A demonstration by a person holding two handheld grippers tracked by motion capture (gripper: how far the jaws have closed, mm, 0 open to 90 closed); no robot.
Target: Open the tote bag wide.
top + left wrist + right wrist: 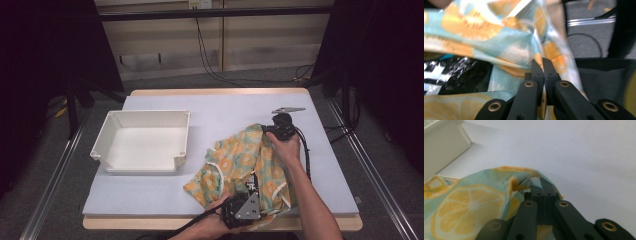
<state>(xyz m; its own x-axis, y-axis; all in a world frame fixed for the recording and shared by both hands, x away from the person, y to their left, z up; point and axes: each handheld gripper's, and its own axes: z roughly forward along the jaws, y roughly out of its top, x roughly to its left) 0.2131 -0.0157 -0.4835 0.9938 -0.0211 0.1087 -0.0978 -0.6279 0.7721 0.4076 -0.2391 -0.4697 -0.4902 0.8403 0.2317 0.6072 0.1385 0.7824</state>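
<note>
Lemon-print cloth (240,162) is being pinched by both closed grippers, left (248,192) at six o'clock, right (267,131) at one o'clock, likely for spreading or folding next.

High cam above table (220,107) looking down, both gripper cams close-up, all share lemon-print cloth (240,160)

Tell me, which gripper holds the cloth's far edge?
The right gripper. It pinches the lemon cloth at its far edge, toward the table's back; the left gripper pinches the near edge.
</note>
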